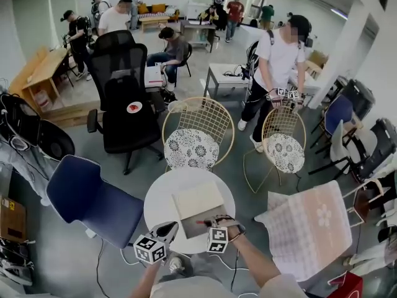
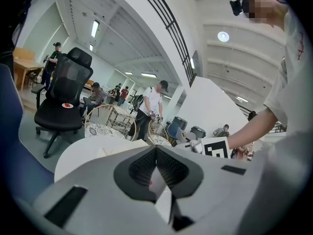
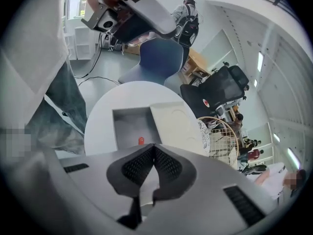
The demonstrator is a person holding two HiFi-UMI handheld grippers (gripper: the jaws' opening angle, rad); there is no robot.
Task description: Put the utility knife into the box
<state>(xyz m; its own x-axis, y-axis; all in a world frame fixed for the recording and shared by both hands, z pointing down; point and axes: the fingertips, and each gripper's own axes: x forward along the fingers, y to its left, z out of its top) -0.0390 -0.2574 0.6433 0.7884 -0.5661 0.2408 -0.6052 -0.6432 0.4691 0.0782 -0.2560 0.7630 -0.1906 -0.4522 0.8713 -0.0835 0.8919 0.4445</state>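
Right gripper view: note right gripper (image 3: 154,146) closed on nothing, utility knife (image 3: 141,141) lying inside the open box (image 3: 128,124) just past its tips. Same for left gripper (image 2: 156,150). Could flick the knife out if dragged through.

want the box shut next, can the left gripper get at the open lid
Probably yes: the left gripper sits at the near edge of the table, and the lid lies bare ahead of it.

The desk (image 1: 162,194) top is smooth, matt white. The box (image 3: 131,124) on it is matt grey inside, its lid (image 3: 177,124) pale and card-like. The right claw (image 3: 154,146) is matt grey plastic with ribbed black pads (image 3: 139,163). Behind the desk, a wire chair (image 1: 218,113) holds a patterned cloth cushion (image 1: 191,148).
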